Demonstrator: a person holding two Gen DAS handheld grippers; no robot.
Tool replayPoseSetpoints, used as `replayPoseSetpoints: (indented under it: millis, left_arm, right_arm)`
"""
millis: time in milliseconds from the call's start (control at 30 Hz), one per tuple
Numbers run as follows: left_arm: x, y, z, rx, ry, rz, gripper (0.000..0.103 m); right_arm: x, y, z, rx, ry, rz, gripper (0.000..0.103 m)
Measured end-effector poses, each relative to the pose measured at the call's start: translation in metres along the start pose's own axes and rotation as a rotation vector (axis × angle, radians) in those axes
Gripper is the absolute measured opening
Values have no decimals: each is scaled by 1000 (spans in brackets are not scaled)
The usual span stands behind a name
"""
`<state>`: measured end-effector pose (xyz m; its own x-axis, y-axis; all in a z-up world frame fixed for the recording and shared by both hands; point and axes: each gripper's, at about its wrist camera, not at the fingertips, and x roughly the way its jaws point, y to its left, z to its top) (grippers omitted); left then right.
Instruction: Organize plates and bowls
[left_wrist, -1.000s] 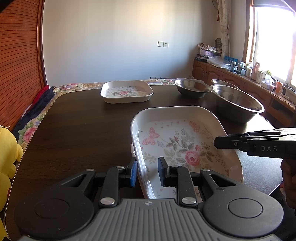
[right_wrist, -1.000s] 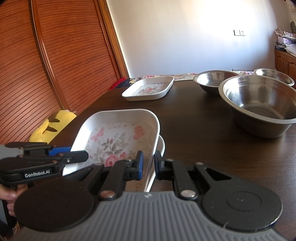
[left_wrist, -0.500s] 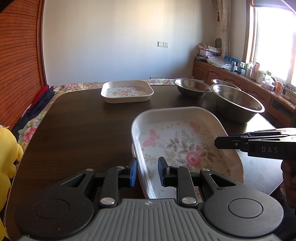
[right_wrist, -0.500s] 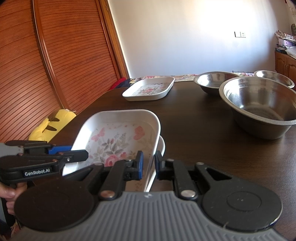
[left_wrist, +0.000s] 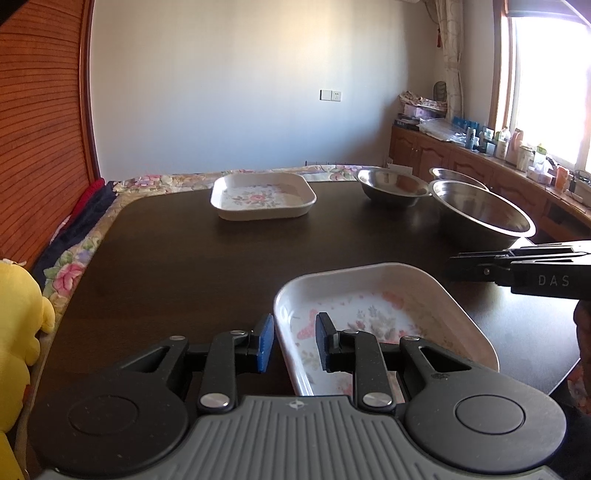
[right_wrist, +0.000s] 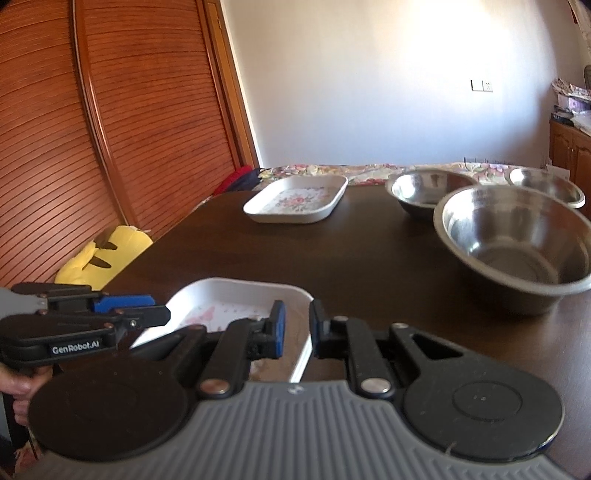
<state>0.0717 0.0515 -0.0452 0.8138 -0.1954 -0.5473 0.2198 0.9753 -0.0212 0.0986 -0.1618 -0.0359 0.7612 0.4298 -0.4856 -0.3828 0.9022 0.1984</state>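
Observation:
A white floral dish lies low at the near edge of the dark table. My left gripper is shut on its left rim, blue pad outside and black pad inside. My right gripper is shut on the right rim of the same dish. Each view shows the other gripper from the side, the right gripper and the left gripper. A second floral dish sits at the far side. Three steel bowls stand at the right: a large one and two smaller ones.
A yellow plush toy leans beside the table's left edge, below slatted wooden doors. A floral cloth hangs at the far edge. A sideboard crowded with bottles runs under the window on the right.
The held dish's far end has dropped, so it sits flatter and lower in both views. The second white rim seen under it earlier no longer shows.

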Motion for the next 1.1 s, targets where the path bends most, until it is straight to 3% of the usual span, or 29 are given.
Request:
replayPoseSetpoints:
  millis: [467, 800, 1100]
  left_arm:
    - [17, 13, 30, 12, -10, 35, 27]
    - [50, 35, 75, 26, -11, 50, 31]
    - [85, 61, 112, 31, -13, 55, 38]
  right_arm:
    - [14, 7, 42, -66, -23, 10, 16]
    - [55, 3, 91, -64, -8, 17, 16]
    - [104, -1, 115, -56, 28, -13, 16]
